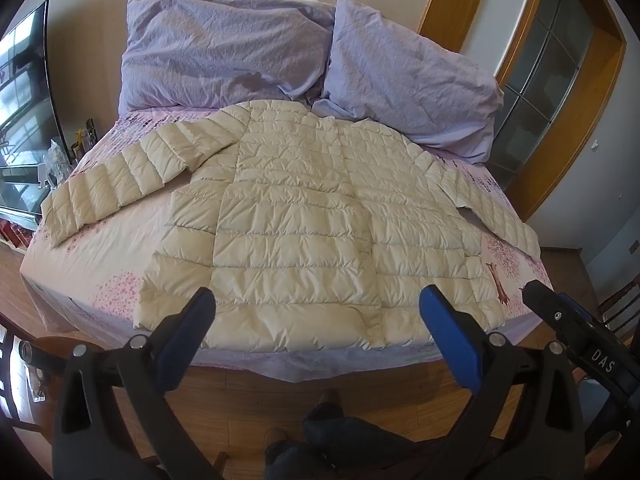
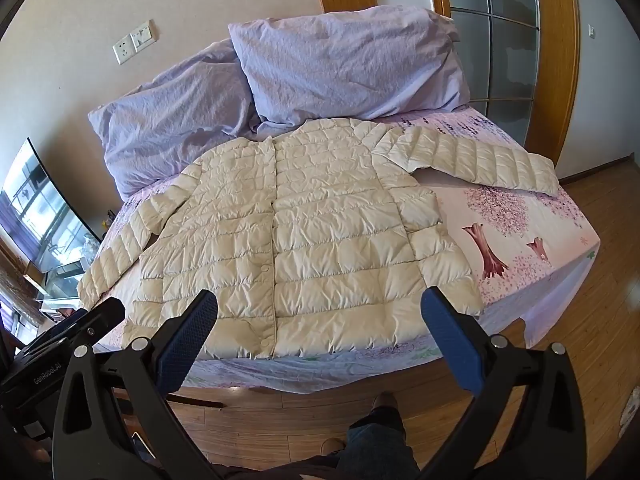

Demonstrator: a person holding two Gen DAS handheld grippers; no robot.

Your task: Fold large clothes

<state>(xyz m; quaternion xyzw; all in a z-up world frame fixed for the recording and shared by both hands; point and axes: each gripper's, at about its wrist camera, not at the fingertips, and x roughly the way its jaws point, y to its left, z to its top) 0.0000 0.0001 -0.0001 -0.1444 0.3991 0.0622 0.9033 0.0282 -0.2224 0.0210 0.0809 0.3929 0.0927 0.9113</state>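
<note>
Two grippers, the left gripper (image 1: 316, 320) and right gripper (image 2: 318, 322), were held with fingers wide apart and empty above the cream quilted down jacket (image 1: 312, 216), which was spread flat, sleeves outstretched, on the bed (image 1: 100, 256).

A cream quilted jacket (image 2: 296, 224) lies spread flat, front up, on the bed (image 2: 560, 240), both sleeves out. Two lilac pillows (image 2: 344, 68) sit behind its collar. The right hand-held gripper (image 2: 318, 314) hangs wide open over the hem, empty. The left hand-held gripper (image 2: 86, 330) shows at lower left.
</note>
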